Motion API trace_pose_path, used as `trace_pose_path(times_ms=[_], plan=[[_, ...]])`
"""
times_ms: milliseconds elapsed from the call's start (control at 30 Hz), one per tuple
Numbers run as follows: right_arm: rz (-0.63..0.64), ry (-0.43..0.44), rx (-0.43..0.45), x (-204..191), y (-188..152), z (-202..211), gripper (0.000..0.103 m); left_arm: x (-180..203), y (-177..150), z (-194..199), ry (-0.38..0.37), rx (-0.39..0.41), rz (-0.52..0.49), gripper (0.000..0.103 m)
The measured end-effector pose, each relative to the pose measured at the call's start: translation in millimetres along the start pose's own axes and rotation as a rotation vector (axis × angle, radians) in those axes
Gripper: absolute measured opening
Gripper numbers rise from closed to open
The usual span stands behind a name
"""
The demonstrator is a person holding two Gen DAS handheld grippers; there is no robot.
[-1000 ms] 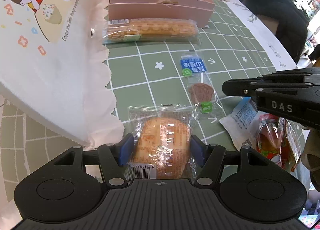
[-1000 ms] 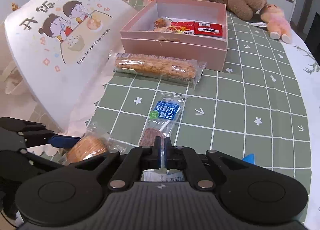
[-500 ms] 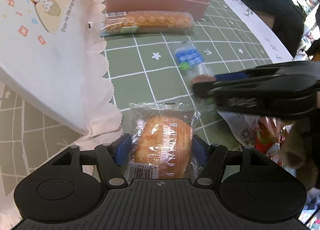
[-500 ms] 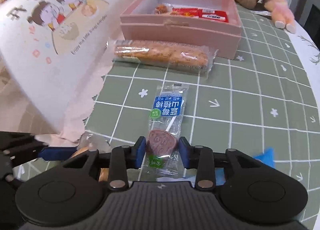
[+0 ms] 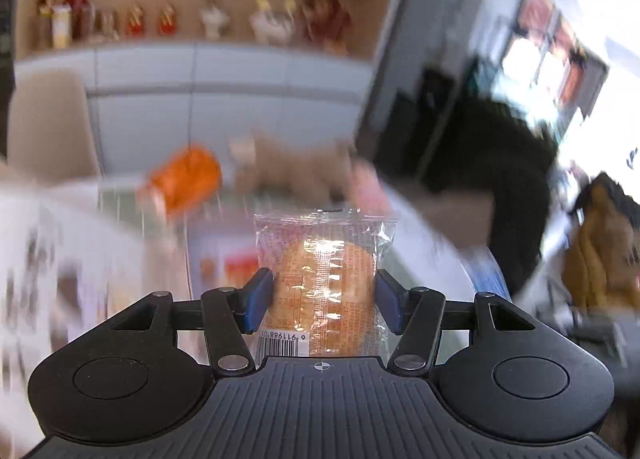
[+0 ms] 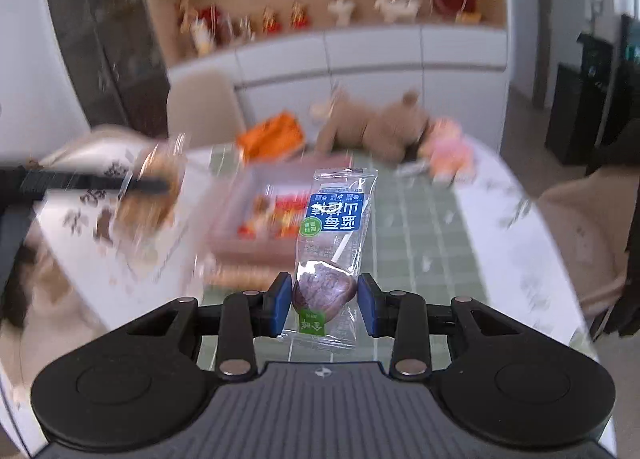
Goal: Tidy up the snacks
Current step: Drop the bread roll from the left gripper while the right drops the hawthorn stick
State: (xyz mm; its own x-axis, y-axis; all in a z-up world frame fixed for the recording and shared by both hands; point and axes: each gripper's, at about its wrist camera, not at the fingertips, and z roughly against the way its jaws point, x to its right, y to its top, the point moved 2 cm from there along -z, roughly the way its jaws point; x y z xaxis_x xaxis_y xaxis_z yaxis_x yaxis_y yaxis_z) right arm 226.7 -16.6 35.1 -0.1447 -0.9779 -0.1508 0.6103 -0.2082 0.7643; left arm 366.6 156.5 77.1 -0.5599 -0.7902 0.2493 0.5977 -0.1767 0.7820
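Ahead of and below both loads lies the pink box [image 6: 256,247], nearer the right gripper [image 6: 325,301], whose fingers clamp the lollipop packet [image 6: 334,243] lengthwise toward it, while the left gripper [image 5: 323,301] has just closed on the round cake [image 5: 326,279].

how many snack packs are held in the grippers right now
2. The bread pack sits clamped in the left gripper; the lollipop pack in the right gripper. More snacks lie blurred in the pink box.

Snack count, by kind

One wrapped bun [image 5: 324,279], one lollipop packet [image 6: 332,243], both above one pink box [image 6: 276,227] (contents too blurred to count).
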Motion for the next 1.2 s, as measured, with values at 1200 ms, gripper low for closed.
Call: trace_pose_path(times_ms=[1200], plan=[[0.061,-0.053,-0.261,37.7,-59.0,-67.4,0.054,-13.0,-192.5,-41.3,-0.221,-0.434,0.145,0.058]])
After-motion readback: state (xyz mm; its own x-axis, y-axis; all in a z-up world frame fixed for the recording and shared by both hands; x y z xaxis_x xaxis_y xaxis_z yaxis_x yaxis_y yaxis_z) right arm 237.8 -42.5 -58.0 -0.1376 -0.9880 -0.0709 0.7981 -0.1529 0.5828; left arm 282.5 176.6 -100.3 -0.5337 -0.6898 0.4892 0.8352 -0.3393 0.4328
